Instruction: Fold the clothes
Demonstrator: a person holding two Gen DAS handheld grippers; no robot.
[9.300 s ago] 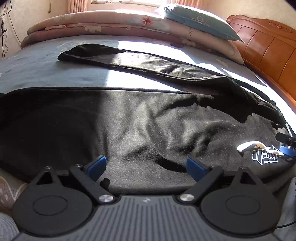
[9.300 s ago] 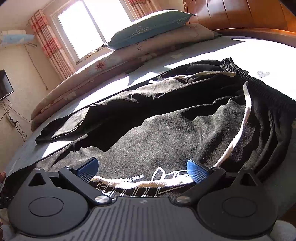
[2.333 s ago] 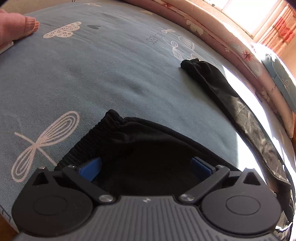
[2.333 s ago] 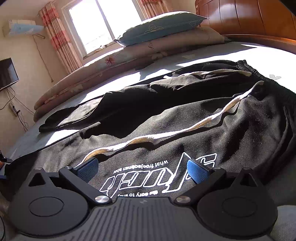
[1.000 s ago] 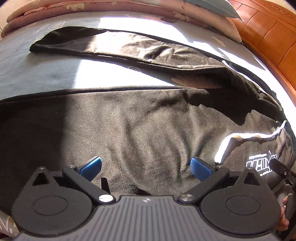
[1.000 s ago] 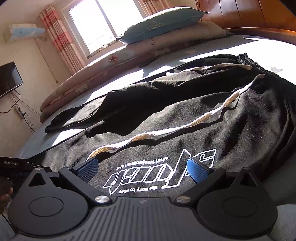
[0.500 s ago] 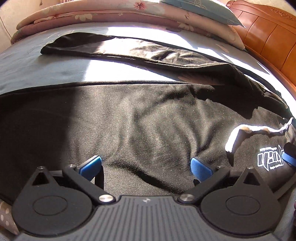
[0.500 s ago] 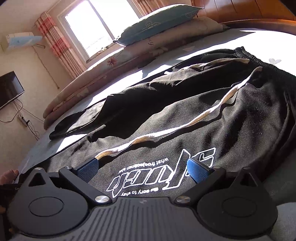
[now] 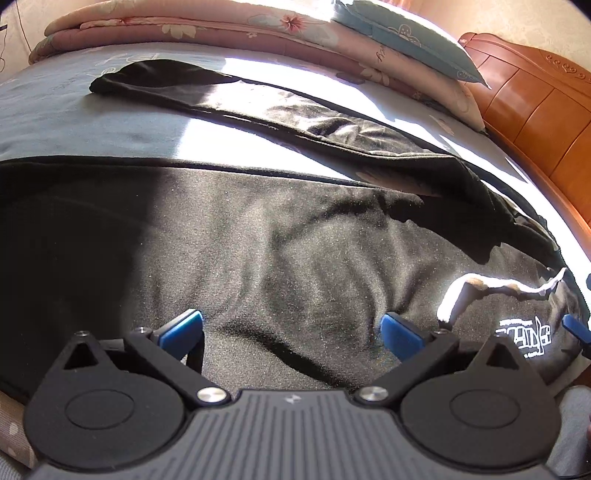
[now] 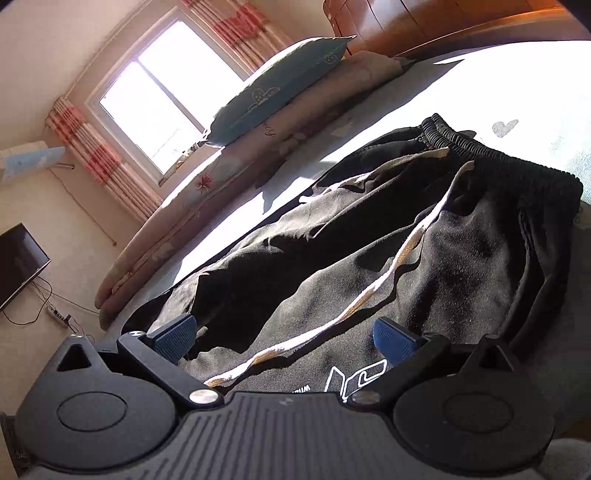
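Observation:
A pair of black trousers (image 9: pixel 280 236) lies spread across the blue bed sheet, its far leg (image 9: pixel 236 99) stretching to the upper left. A white drawstring (image 9: pixel 476 288) and white lettering (image 9: pixel 524 338) show at the right. My left gripper (image 9: pixel 291 328) is open, low over the near leg, with cloth under its blue pads but nothing pinched. In the right wrist view the trousers (image 10: pixel 461 266) show the ribbed waistband (image 10: pixel 495 155) and a white drawstring (image 10: pixel 369 295). My right gripper (image 10: pixel 284 338) is open just above the lettered part.
A folded pink floral quilt (image 9: pixel 207 26) and a teal pillow (image 9: pixel 417 40) line the far side of the bed. A wooden headboard (image 9: pixel 535 110) stands at the right. A window (image 10: pixel 166 96), striped curtains and a television (image 10: pixel 18 262) are on the far wall.
The right gripper has tilted and moved closer over the trousers, so less of the lettering shows. The left gripper has shifted slightly and stays open over the near leg.

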